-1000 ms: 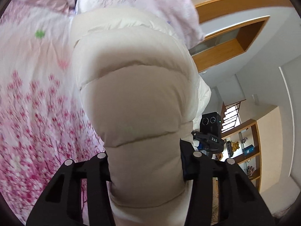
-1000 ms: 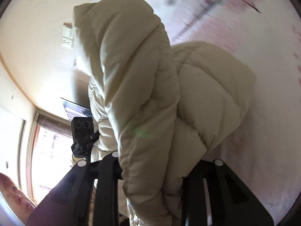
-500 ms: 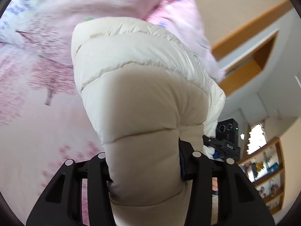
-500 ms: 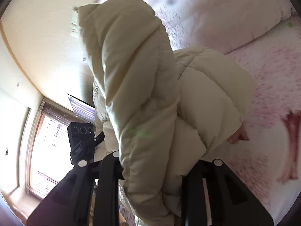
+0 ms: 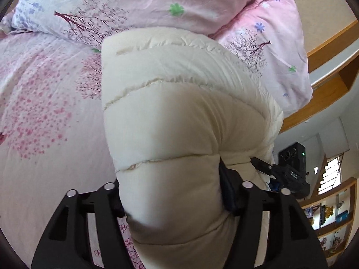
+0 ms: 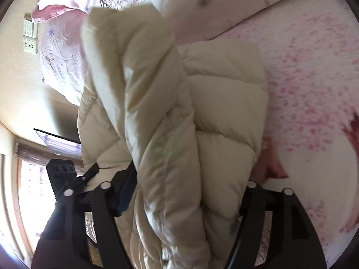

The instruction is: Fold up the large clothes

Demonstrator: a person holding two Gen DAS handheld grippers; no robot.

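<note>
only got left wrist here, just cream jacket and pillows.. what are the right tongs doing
Observer: The right tongs have just been opening, with a thick fold of the jacket still between them.
Operator: is it down on the bed on that side
Observer: I cannot tell whether it rests there. Its right half shows over the pink bedcover, its left half against the wall.
Operator: anything on that wall
Observer: A switch panel sits above a socket, just left of a pillow.
</note>
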